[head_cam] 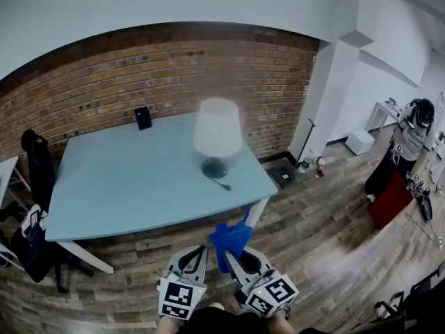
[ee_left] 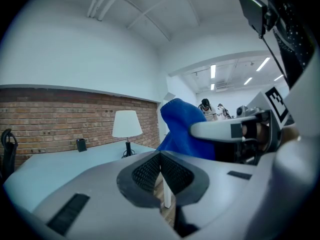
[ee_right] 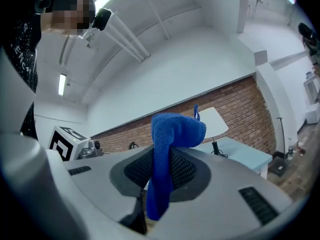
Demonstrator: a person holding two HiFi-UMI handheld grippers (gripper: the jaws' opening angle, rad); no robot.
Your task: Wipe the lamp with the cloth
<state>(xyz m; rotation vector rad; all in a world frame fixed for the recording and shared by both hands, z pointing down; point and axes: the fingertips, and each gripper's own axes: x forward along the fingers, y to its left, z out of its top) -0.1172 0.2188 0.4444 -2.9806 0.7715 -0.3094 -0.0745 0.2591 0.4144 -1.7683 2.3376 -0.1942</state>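
Left tongs (ee_left: 161,159): jaws pressed together, nothing betw. them; held low at the bottom of head view, just beside the right tongs.
Right tongs (ee_right: 161,171): clamped on the cloth, also low and close to the person.
Cloth (ee_right: 172,134): blue, fuzzy. Pinched betw. the right tongs' pads; upper part stands up and folds over fwd, lower end hangs below the jaws. Small loop tag sticks up at the top. Held in the air off the near edge of the surface, well apart from the lamp.
Lamp (head_cam: 217,127): white shade, thin dark stem, round dark base. Upright on the surface, toward its right side. Dark cord runs from the base toward the near edge.
Surface (head_cam: 125,179): pale blue top, white legs, set against a brick wall (head_cam: 104,75).
Black box (head_cam: 142,117): small, upright near the back edge, left of the lamp.
Chair (head_cam: 38,162): dark, at the surface's left end.
Floor (head_cam: 327,214): wood planks.
Far right: a person (head_cam: 410,134) in dark & white clothes, well away from the surface.
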